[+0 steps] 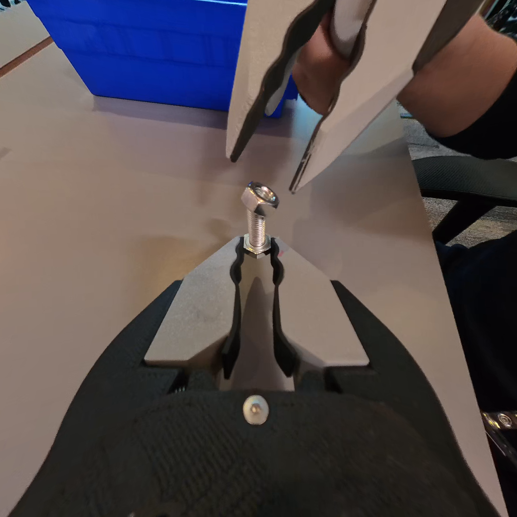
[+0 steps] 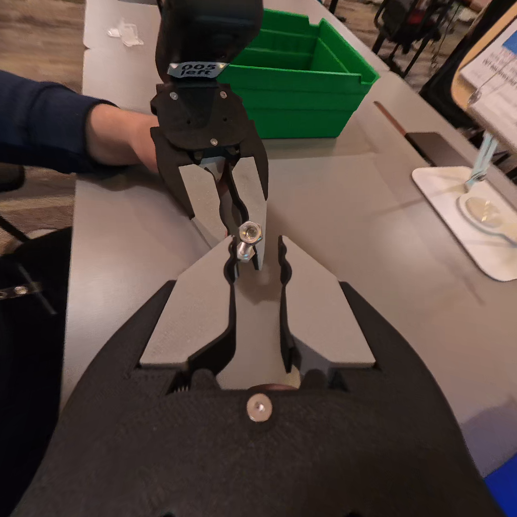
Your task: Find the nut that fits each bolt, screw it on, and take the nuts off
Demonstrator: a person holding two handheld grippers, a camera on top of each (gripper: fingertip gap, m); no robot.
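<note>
My left gripper (image 1: 256, 246) is shut on the hex head of a silver bolt (image 1: 255, 229). The threaded shaft points away from it, above the grey table (image 1: 112, 195). A silver nut (image 1: 260, 199) sits slightly tilted on the shaft's far end. My right gripper (image 1: 263, 174) comes in from above, open and empty, with its fingertips just beyond the nut and not touching it. In the right wrist view the right gripper (image 2: 256, 240) is open, and the nut (image 2: 250, 232) and bolt (image 2: 244, 251) lie just past its left fingertip, held by the left gripper (image 2: 247, 261).
A blue bin (image 1: 140, 50) stands on the table behind the bolt. A green divided bin (image 2: 293, 84) stands behind the left gripper. A white stand base (image 2: 447, 212) is at the right. The table edge (image 1: 436, 251) and an office chair (image 1: 461, 179) lie to the right. About 6 cm separates my left fingertips from my right. The white stand base (image 2: 447, 212) is about 35 cm from both grippers' fingertips.
</note>
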